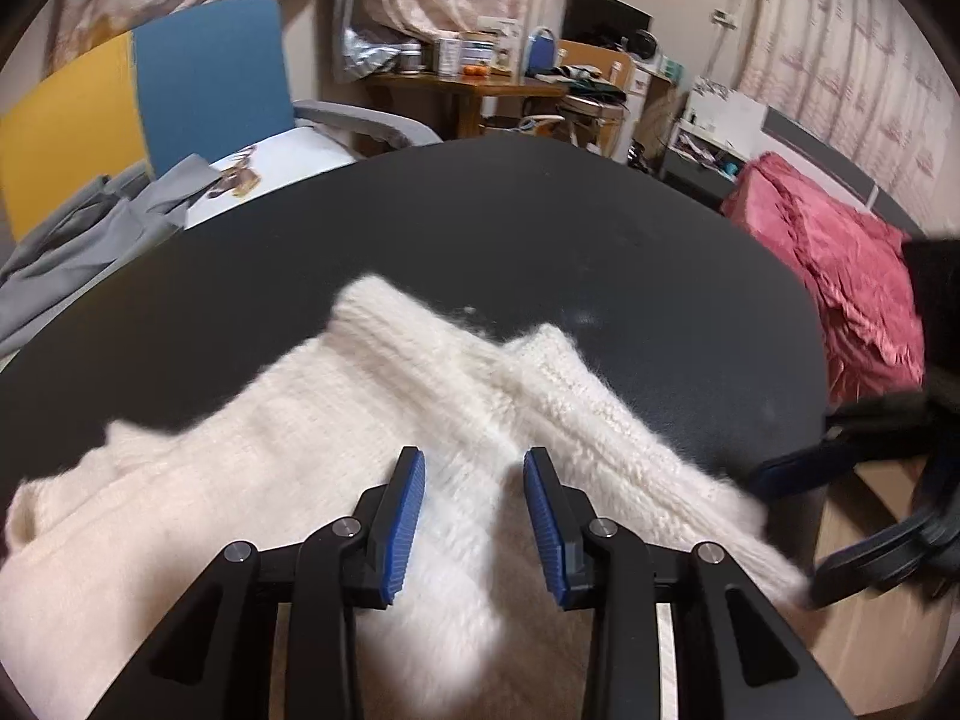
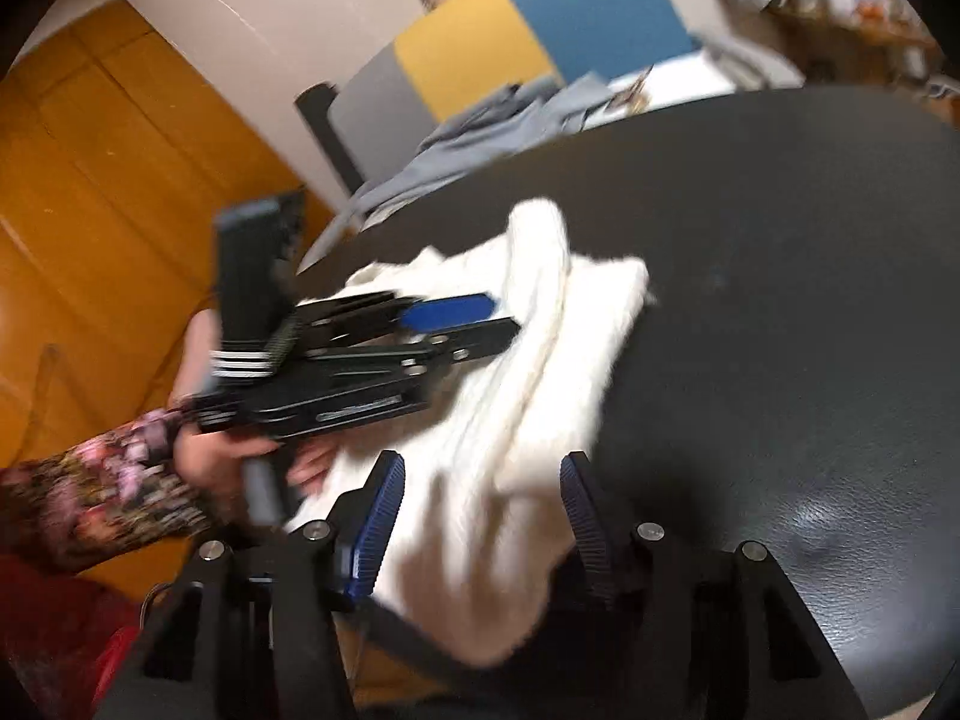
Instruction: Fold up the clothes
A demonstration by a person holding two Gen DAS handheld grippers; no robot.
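Note:
A fluffy white knit sweater (image 1: 336, 444) lies on the black round table (image 1: 540, 228), partly hanging over the near edge. My left gripper (image 1: 474, 480) hovers open just above it, nothing between its blue pads. In the right wrist view the sweater (image 2: 540, 360) lies bunched on the table (image 2: 780, 240), my right gripper (image 2: 480, 486) is open over its near edge, and the left gripper (image 2: 480, 318) shows side-on above the sweater. The right gripper (image 1: 804, 474) shows blurred at the table's right edge in the left wrist view.
Grey clothes (image 1: 78, 240) lie on a chair with a yellow and blue back (image 1: 150, 102) to the left. A red garment (image 1: 840, 276) lies at the right. A cluttered wooden desk (image 1: 480, 84) stands behind. An orange door (image 2: 120, 180) is at the left.

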